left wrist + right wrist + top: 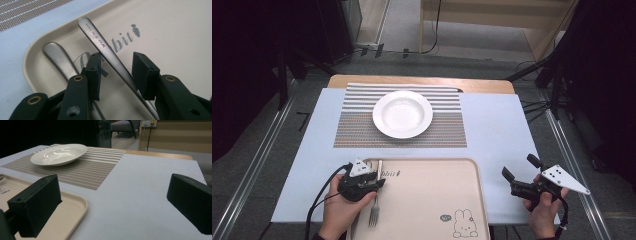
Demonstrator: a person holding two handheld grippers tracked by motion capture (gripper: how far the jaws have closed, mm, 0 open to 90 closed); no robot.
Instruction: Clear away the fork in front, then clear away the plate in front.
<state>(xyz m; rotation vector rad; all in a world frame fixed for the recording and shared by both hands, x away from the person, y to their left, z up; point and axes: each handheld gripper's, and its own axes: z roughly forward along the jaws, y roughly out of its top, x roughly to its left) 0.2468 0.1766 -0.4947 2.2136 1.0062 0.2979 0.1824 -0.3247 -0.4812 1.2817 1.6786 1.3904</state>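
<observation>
Left gripper (117,75) hovers low over the near-left corner of the beige tray (432,200), jaws part open and straddling the fork handle (110,53); the pads do not press on it. The fork (374,212) lies flat on the tray, with a second handle (58,58) just beside it. Right gripper (519,172) sits right of the tray above the worktop (497,125), jaws wide, holding nothing. White plate (402,114) rests on the striped mat (357,130).

The round white ceramic plate (402,114) sits on the striped woven placemat (357,131) at the table's far side. Nearer the person lies the beige plastic tray (432,195), holding the steel fork (374,212) and a second steel utensil handle (58,58) at its left edge.
</observation>
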